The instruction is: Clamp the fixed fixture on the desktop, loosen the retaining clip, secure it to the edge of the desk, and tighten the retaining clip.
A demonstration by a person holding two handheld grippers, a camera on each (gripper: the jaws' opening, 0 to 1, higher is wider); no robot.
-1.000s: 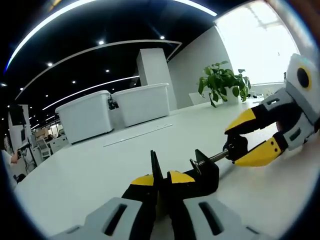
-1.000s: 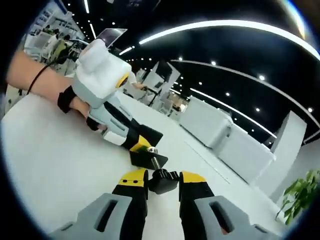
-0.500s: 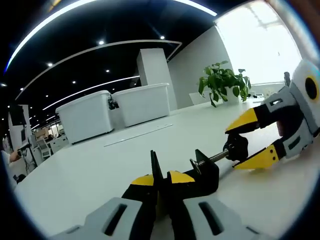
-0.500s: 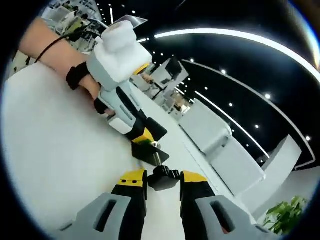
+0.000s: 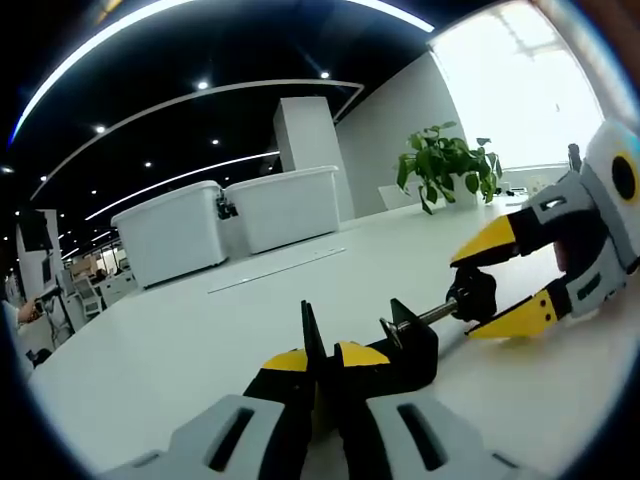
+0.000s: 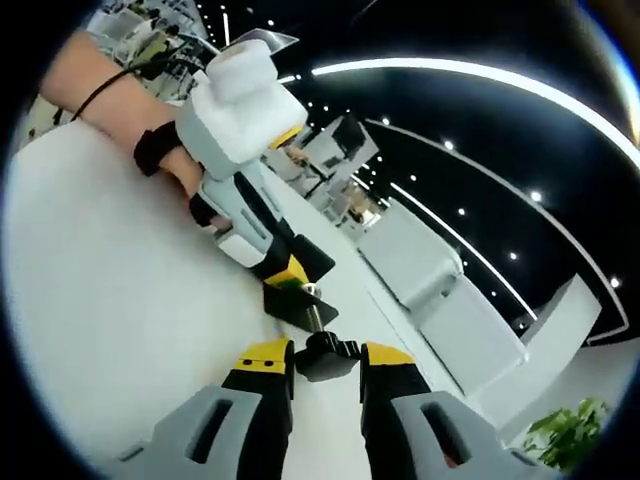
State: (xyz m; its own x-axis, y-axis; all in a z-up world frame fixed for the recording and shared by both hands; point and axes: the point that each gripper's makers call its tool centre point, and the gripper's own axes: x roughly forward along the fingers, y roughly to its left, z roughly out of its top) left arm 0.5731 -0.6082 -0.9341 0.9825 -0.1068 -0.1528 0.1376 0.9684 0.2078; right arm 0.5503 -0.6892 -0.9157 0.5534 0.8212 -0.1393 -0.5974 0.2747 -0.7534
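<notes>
Writing is not showing legibly on any surface; the black clamp fixture is lying on the white desktop; the left gripper is pinching the fixture's body between closed jaws; the right gripper is squeezing the screw knob, jaws touching both sides.

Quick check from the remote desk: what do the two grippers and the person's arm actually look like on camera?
Both match: the left gripper and right gripper have light grey bodies with slotted cut-outs, black jaws and yellow tips. Seen from the right gripper view, the left gripper carries a white boxy housing with a yellow-ringed round feature. The hand holding it wears a black strap, and a thin black cable crosses the bare forearm.
</notes>
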